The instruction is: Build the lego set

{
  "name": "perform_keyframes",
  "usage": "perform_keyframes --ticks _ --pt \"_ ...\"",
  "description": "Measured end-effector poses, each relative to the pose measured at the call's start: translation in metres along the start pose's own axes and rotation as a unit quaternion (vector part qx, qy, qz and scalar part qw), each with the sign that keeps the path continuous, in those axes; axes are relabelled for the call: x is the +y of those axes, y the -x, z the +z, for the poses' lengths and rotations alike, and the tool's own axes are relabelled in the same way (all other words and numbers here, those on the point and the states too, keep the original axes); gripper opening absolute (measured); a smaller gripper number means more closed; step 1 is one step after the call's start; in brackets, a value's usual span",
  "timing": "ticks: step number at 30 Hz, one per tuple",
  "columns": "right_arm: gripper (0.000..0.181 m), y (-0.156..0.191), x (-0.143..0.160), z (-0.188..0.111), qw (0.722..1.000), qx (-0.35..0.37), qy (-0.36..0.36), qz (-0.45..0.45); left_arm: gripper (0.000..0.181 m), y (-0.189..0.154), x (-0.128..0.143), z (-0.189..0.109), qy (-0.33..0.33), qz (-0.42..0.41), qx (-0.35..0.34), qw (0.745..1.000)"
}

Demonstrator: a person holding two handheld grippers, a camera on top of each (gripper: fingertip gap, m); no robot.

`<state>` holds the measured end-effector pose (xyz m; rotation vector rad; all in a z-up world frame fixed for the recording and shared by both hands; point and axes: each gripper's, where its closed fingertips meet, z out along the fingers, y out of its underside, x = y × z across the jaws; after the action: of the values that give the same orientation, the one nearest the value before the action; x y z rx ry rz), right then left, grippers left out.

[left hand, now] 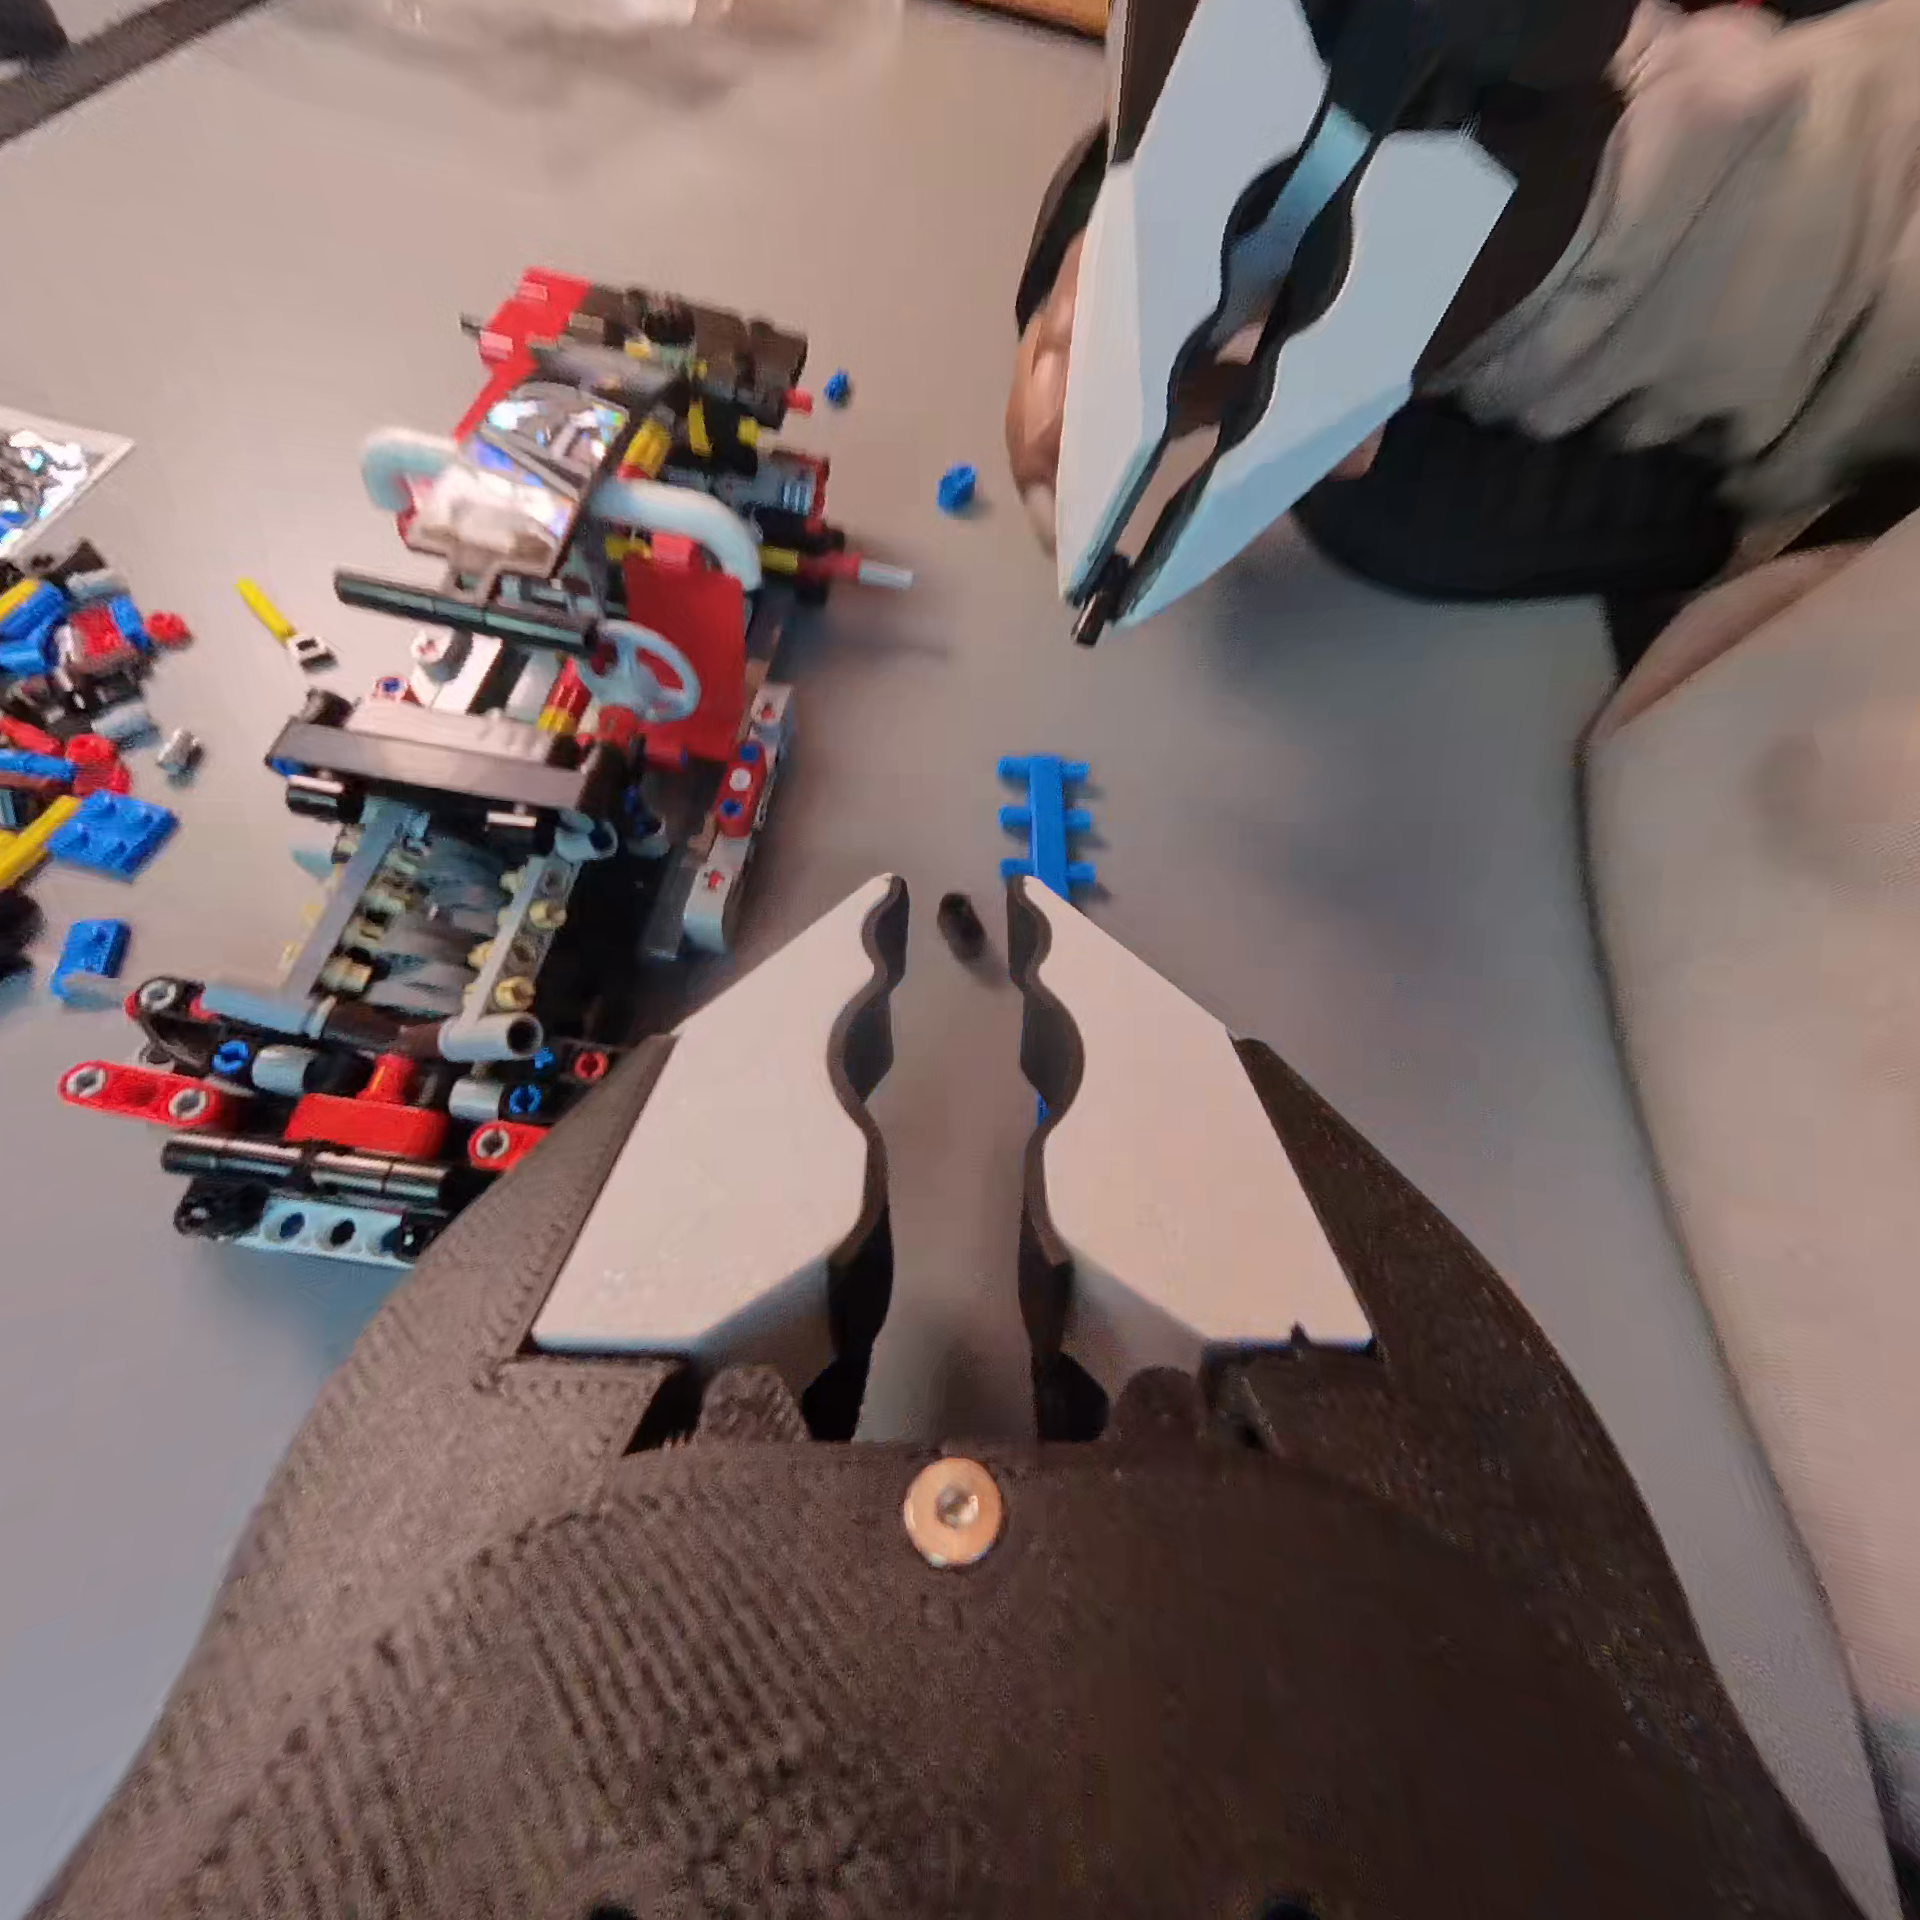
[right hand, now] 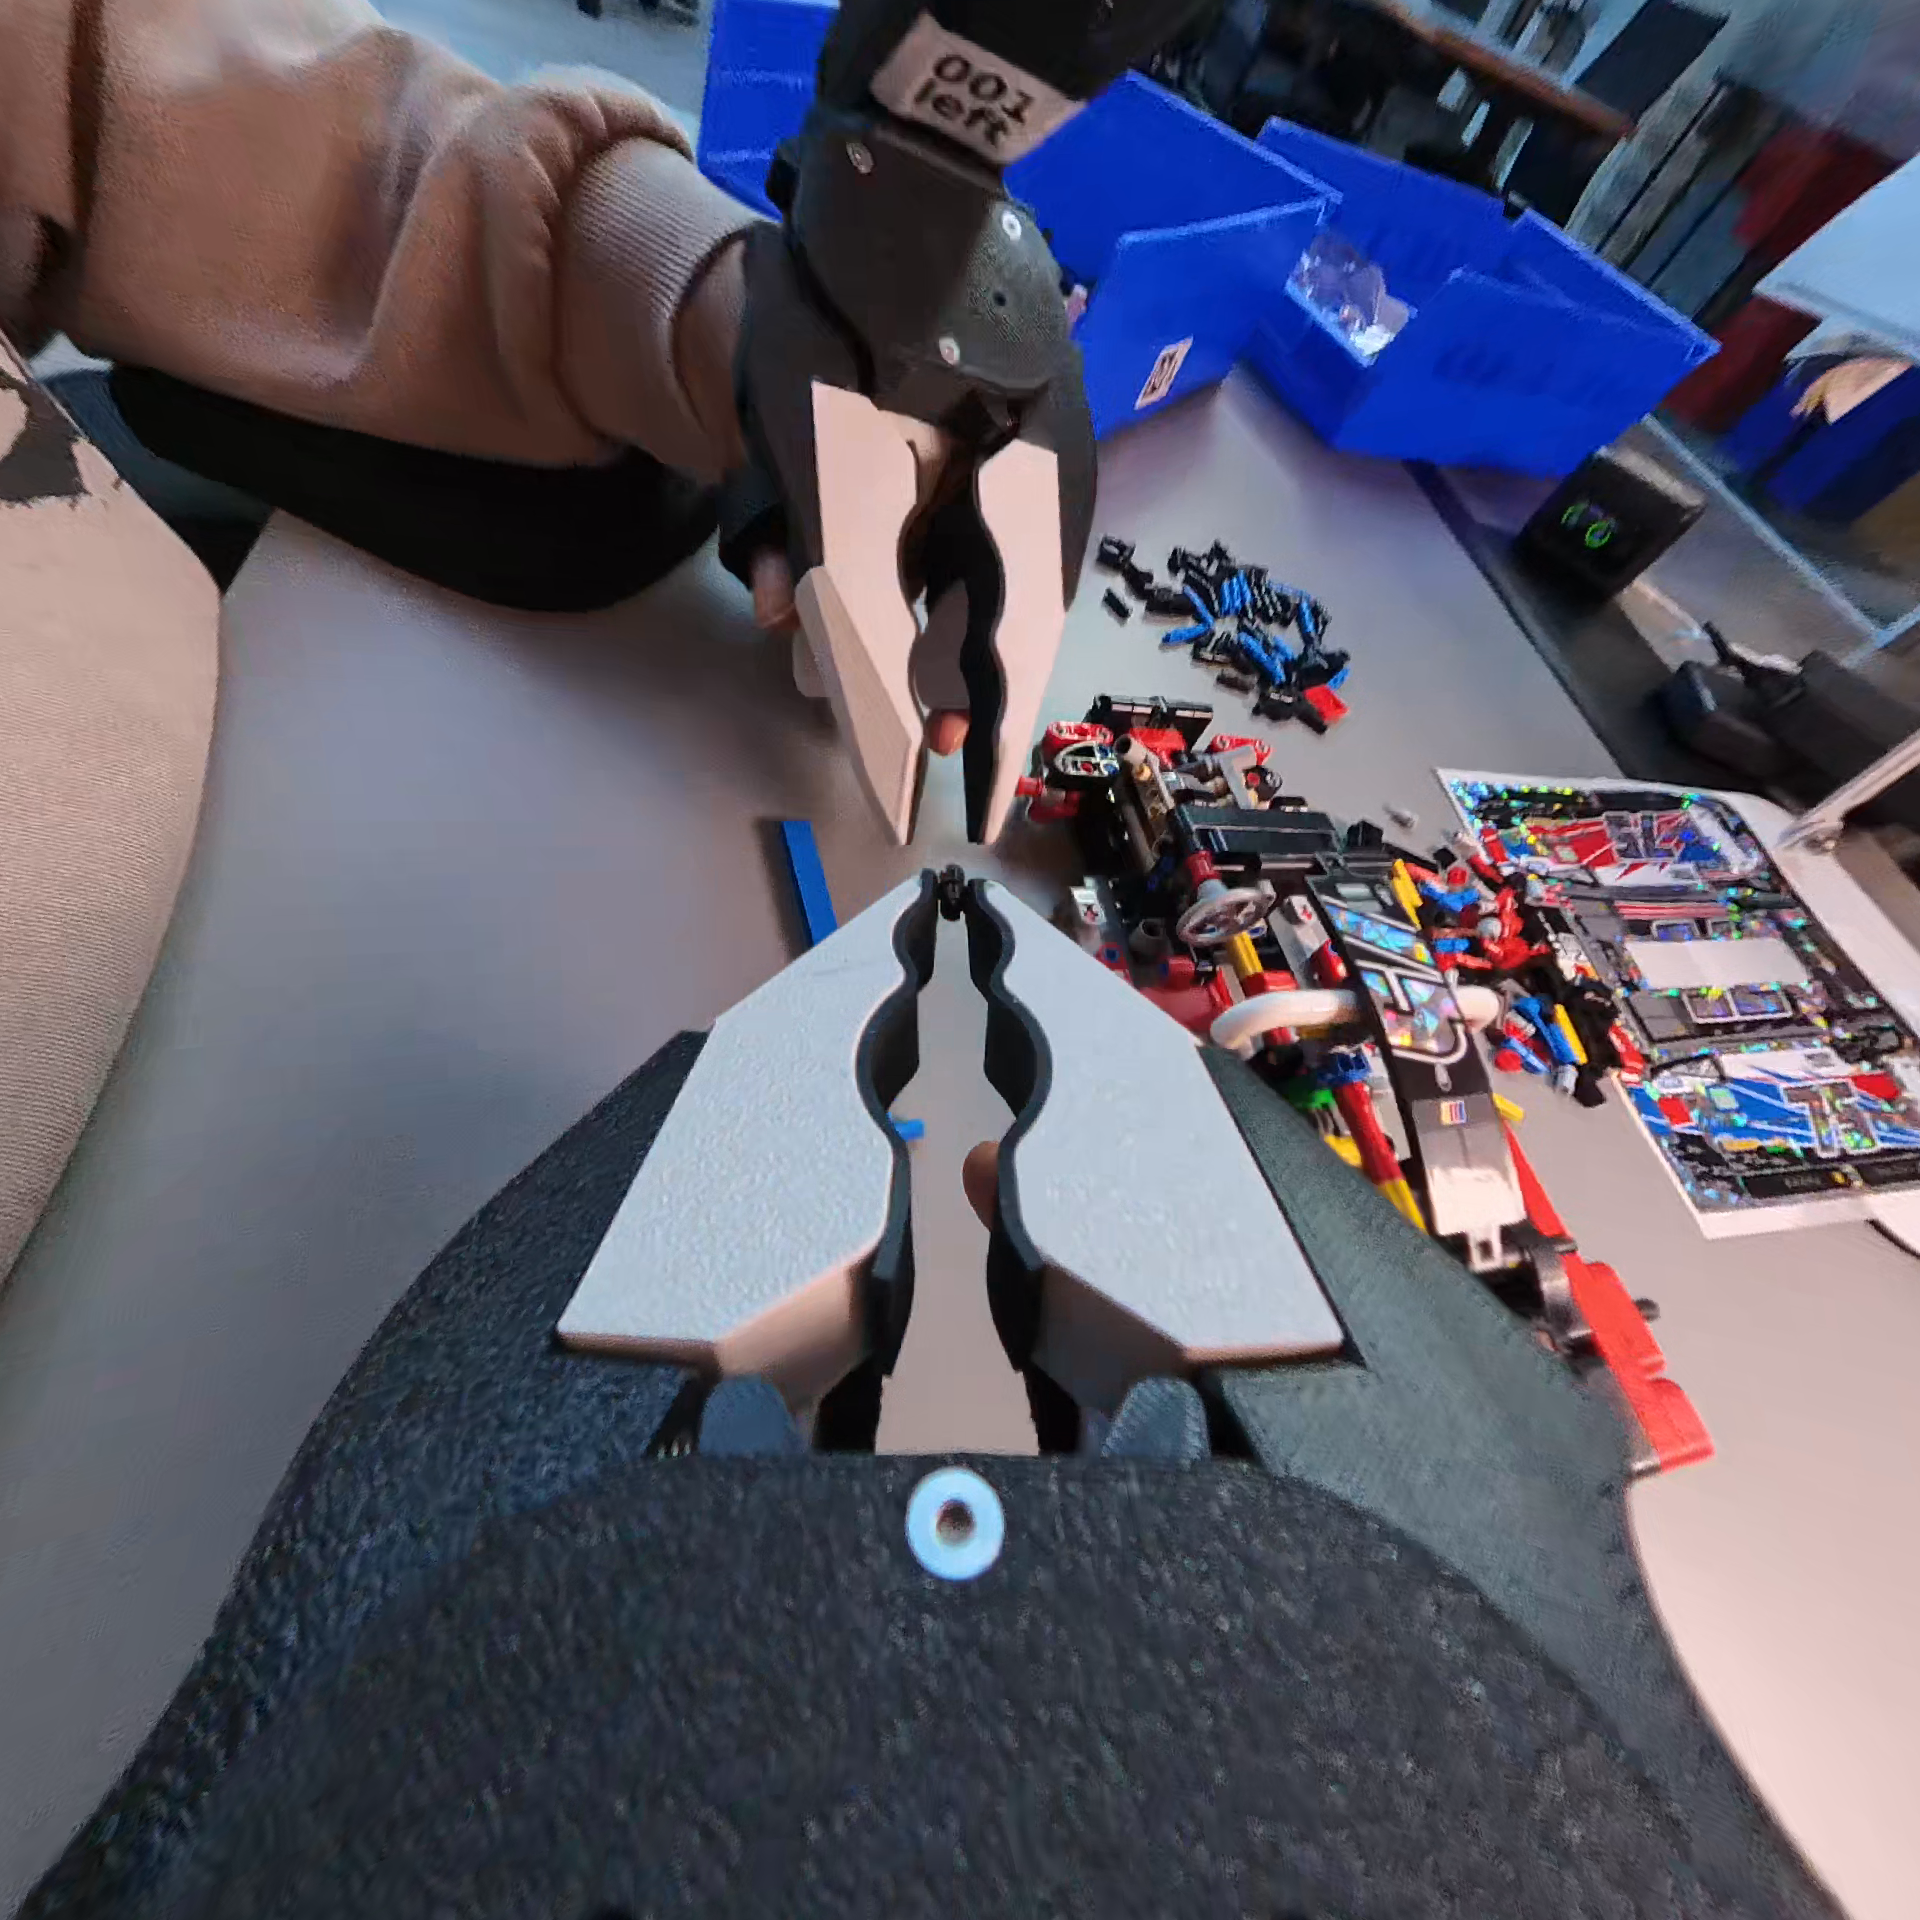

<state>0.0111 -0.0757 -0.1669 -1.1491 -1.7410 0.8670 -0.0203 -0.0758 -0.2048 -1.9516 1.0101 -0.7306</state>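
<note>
A partly built red, black and grey lego car lies on the grey table; it also shows in the right wrist view. My left gripper is open, low over the table, its tips on either side of a loose black pin. A blue beam with pins lies just beyond it, to the right. My right gripper is shut on a small black pin and points at the left gripper from close by. The right gripper also shows in the left wrist view.
Loose bricks are piled left of the car, and single blue pins lie behind it. A pile of black and blue pins, a shiny sticker sheet and blue bins lie beyond. A person's sleeve reaches in.
</note>
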Motion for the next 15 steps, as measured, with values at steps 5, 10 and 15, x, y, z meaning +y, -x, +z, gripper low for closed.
perform_keyframes --ticks 5,10,15 --pt "0.003 -0.006 0.011 0.011 0.999 -0.002 0.037 0.009 0.014 -0.003 0.026 0.018 0.079 0.034 -0.02 0.996" --pt "0.003 -0.003 0.015 0.013 0.999 -0.003 0.043 0.015 0.011 0.001 0.026 0.025 0.097 0.068 -0.053 0.992" --pt "0.003 0.0 0.021 0.015 0.998 -0.009 0.057 0.021 0.006 0.001 0.024 0.029 0.101 0.087 -0.061 0.989"
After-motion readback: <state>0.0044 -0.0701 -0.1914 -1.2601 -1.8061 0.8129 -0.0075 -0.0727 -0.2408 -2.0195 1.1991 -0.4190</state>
